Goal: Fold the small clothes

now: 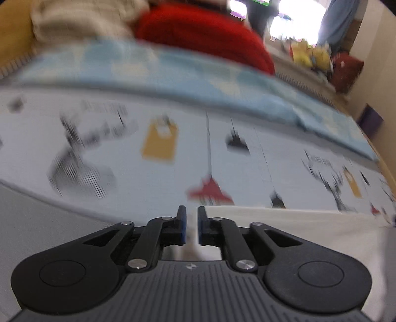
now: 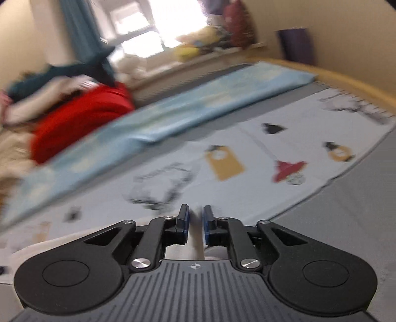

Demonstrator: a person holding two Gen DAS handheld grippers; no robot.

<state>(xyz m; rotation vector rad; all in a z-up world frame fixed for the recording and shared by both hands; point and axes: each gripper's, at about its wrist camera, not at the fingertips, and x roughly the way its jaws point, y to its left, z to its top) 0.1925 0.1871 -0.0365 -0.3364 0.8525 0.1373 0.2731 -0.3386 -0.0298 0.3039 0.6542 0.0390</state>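
Note:
A white garment (image 1: 309, 230) lies low in the left wrist view, spreading to the right under my left gripper (image 1: 191, 223), whose jaws are nearly closed with white cloth between them. In the right wrist view the same white garment (image 2: 49, 244) shows at lower left, and my right gripper (image 2: 196, 223) is nearly closed on a fold of it. Both views are motion-blurred.
A pale printed sheet (image 1: 173, 153) with lamp drawings covers the bed (image 2: 247, 153). A light blue folded blanket (image 1: 173, 71) lies behind it, also in the right wrist view (image 2: 173, 111). A red pile (image 1: 203, 32) and beige clothes (image 1: 74, 17) sit beyond. A wooden bed edge (image 2: 346, 81) runs right.

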